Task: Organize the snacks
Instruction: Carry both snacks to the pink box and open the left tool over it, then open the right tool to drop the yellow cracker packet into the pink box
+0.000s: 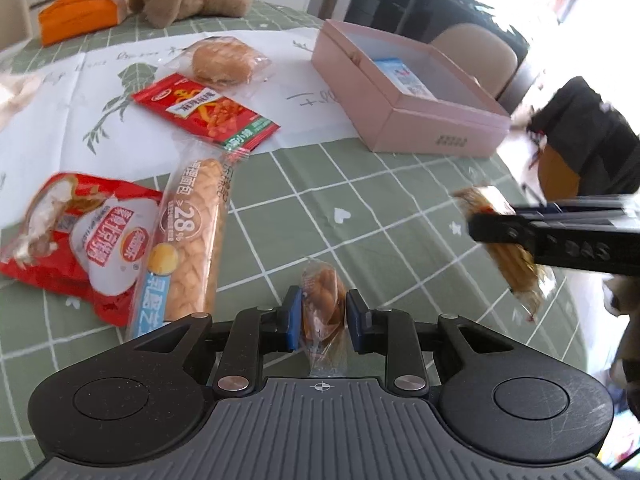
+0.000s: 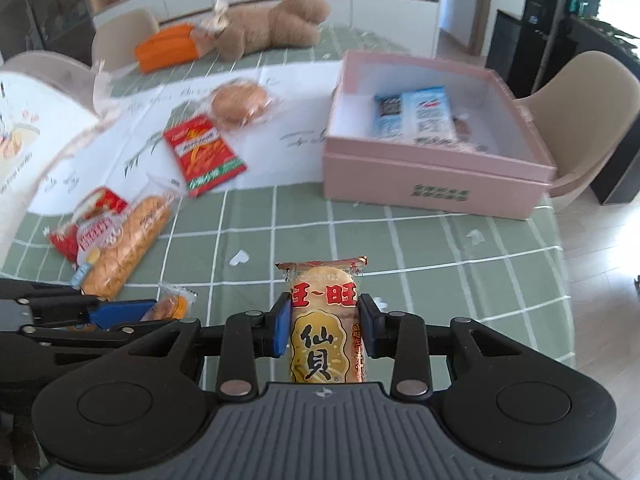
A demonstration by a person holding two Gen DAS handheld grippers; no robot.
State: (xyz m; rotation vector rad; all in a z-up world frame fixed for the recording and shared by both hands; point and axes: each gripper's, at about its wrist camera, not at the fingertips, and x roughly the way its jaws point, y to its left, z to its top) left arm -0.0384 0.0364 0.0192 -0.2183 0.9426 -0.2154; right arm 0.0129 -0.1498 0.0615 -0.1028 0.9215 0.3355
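Pink cardboard formed the open gift box (image 2: pixel 432 184), which sat far right on the green checked tablecloth (image 2: pixel 420 248). Only the right wrist view looked down into it, showing pale blue snack packets (image 2: pixel 420 118) lying flat inside; the left wrist view caught just one packet past the near wall.

The right gripper (image 2: pixel 324 330) was clenched on a rice cracker pack (image 2: pixel 322 326), held upright between its blue pads above the near part of the cloth. The left gripper (image 1: pixel 322 320) was clamped on a small twisted bread packet (image 1: pixel 322 308). Each camera saw the other tool from the side: the left view showed the cracker pack blurred at its right edge, while the right view showed the left gripper low at the left.

Loose snacks lay on the left. A long braided bread loaf (image 1: pixel 196 240) lay touching a red and white snack bag (image 1: pixel 80 240). Farther off, on a white printed sheet (image 2: pixel 280 136), were a red chip packet (image 1: pixel 206 110) and a wrapped round bun (image 1: pixel 222 60).

Bare checked cloth stretched between both grippers and the box's near wall. A plush toy (image 2: pixel 276 20) and an orange pouch (image 2: pixel 166 46) lay at the far edge. The table's right rim curved away just past the box, beside a beige chair (image 2: pixel 592 120).
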